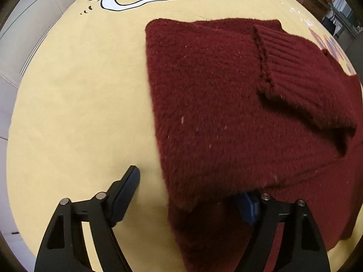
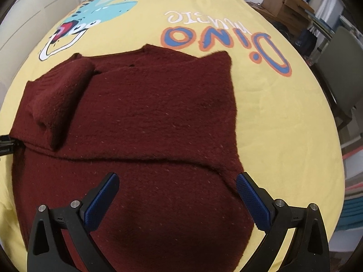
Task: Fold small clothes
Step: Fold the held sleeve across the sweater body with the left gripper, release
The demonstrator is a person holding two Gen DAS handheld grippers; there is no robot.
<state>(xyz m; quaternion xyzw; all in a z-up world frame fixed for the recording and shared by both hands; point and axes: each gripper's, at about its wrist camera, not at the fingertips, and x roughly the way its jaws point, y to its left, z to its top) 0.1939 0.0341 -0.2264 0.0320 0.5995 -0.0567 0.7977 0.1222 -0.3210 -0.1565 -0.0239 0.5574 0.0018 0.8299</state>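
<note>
The dark red fuzzy knitted sweater lies half folded on the yellow dinosaur-print sheet. The right tool hovers spread over its near edge; the left tool, spread, straddles its left edge.

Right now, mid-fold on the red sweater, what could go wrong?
1. The left gripper straddles the sweater edge: one finger sits on bare sheet, the other hides under knit. Closing may pinch sheet too, or only one layer.
2. The right gripper hovers open over the middle, gripping nothing, so that side may lag and skew the fold.
3. The folded-in sleeve lies loose and could flop out.
</note>
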